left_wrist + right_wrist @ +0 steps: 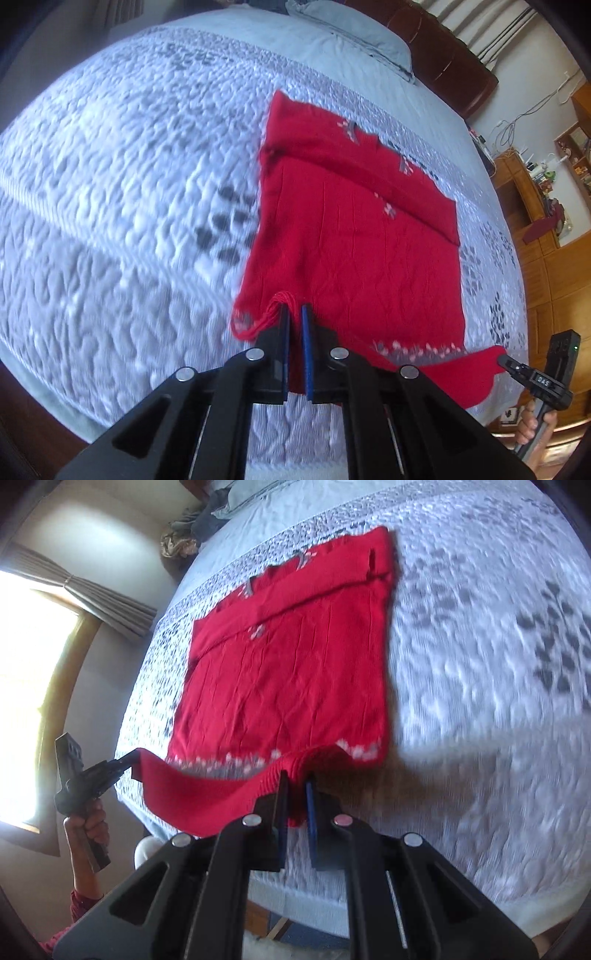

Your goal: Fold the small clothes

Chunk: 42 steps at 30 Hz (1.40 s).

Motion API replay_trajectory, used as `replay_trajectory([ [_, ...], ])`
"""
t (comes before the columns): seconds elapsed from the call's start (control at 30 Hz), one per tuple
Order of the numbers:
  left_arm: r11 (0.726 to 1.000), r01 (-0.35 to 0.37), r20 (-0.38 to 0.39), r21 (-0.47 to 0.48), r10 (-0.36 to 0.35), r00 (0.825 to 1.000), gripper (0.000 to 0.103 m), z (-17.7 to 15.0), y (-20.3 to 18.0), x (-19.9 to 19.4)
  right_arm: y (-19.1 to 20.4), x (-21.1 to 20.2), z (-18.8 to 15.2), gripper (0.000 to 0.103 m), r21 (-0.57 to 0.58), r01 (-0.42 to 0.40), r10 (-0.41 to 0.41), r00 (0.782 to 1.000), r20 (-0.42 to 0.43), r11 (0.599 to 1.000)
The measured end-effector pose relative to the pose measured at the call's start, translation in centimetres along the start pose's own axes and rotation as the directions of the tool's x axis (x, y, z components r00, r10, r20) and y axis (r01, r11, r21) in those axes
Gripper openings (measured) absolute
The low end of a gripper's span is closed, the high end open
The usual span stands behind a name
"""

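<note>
A red knitted sweater with a white-and-grey pattern along its hem lies on the bed, its sleeves folded across the chest. My left gripper is shut on the near left corner of the hem, which bunches between its blue pads. In the right wrist view the same sweater shows, and my right gripper is shut on the hem's other near corner. The hem sags between the two grippers, lifted off the bed. Each wrist view shows the other gripper pinching its corner.
The bed wears a pale blue-grey quilted cover. Pillows and a brown headboard lie at the far end. A wooden cabinet stands beside the bed. A bright window with curtains is at the other side.
</note>
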<state>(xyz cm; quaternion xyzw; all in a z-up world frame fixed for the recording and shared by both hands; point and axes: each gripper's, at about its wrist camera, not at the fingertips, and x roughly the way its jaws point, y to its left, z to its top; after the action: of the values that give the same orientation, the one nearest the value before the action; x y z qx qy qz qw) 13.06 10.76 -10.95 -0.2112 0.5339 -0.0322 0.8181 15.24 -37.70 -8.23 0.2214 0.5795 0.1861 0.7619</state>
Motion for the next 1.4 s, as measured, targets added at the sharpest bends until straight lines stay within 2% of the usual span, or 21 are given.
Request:
replay_trajectory([
  [0.2, 0.999, -0.051, 0.019, -0.011, 0.051, 0.999, 0.006, 4.7, -0.1, 2.7, -0.8, 2.6, 5.7, 0.007, 0.057, 0.023, -0.022, 0.999, -0.029, 0.998],
  [0.3, 0.997, -0.081, 0.007, -0.016, 0.081, 0.997, 0.006, 6.9, -0.1, 5.1, -1.9, 4.7, 8.2, 0.007, 0.113, 0.015, -0.008, 0.998, -0.061, 0.993],
  [0.43, 0.992, -0.124, -0.015, -0.009, 0.124, 0.992, 0.006, 9.1, -0.3, 8.5, -3.1, 7.4, 10.8, 0.007, 0.143, 0.075, -0.060, 0.992, -0.108, 0.987],
  [0.5, 0.990, -0.144, -0.028, 0.002, 0.144, 0.989, 0.007, 9.7, -0.3, 9.7, -4.1, 8.5, 11.6, 0.012, 0.171, 0.095, -0.073, 0.989, -0.131, 0.981],
  [0.57, 0.981, -0.193, -0.043, 0.008, 0.193, 0.980, 0.020, 10.5, -0.1, 10.5, -4.5, 8.8, 12.1, 0.029, 0.164, 0.136, -0.115, 0.984, -0.133, 0.977],
  [0.6, 0.977, -0.215, -0.035, 0.006, 0.215, 0.976, 0.047, 10.9, 0.2, 10.4, -4.6, 8.6, 12.4, 0.038, 0.147, 0.155, -0.137, 0.983, -0.125, 0.977],
  [0.63, 0.977, -0.214, -0.019, 0.004, 0.214, 0.977, 0.063, 11.2, 0.4, 10.2, -4.6, 8.4, 12.6, 0.043, 0.129, 0.161, -0.146, 0.982, -0.117, 0.978],
  [0.73, 0.981, -0.190, 0.007, 0.026, 0.190, 0.982, 0.061, 12.0, 1.2, 9.1, -4.9, 7.7, 13.2, 0.042, 0.085, 0.143, -0.135, 0.986, -0.095, 0.986],
  [0.9, 0.990, -0.092, -0.005, 0.103, 0.093, 0.996, 0.062, 12.2, 1.3, 8.5, -4.2, 7.2, 14.1, 0.040, 0.024, 0.035, -0.032, 0.995, -0.094, 0.999],
  [1.13, 0.964, -0.080, -0.024, 0.254, 0.089, 0.996, 0.062, 11.7, -0.5, 10.4, -3.9, 9.8, 14.7, 0.040, -0.036, 0.064, -0.069, 0.985, -0.160, 0.997],
  [1.3, 0.947, -0.070, -0.046, 0.312, 0.089, 0.995, 0.062, 11.7, -1.7, 11.9, -4.1, 11.5, 15.2, 0.039, -0.052, 0.069, -0.078, 0.979, -0.189, 0.996],
  [1.4, 0.934, -0.080, -0.049, 0.349, 0.104, 0.993, 0.062, 11.9, -2.4, 12.7, -4.2, 12.2, 15.5, 0.039, -0.072, 0.097, -0.110, 0.974, -0.198, 0.993],
])
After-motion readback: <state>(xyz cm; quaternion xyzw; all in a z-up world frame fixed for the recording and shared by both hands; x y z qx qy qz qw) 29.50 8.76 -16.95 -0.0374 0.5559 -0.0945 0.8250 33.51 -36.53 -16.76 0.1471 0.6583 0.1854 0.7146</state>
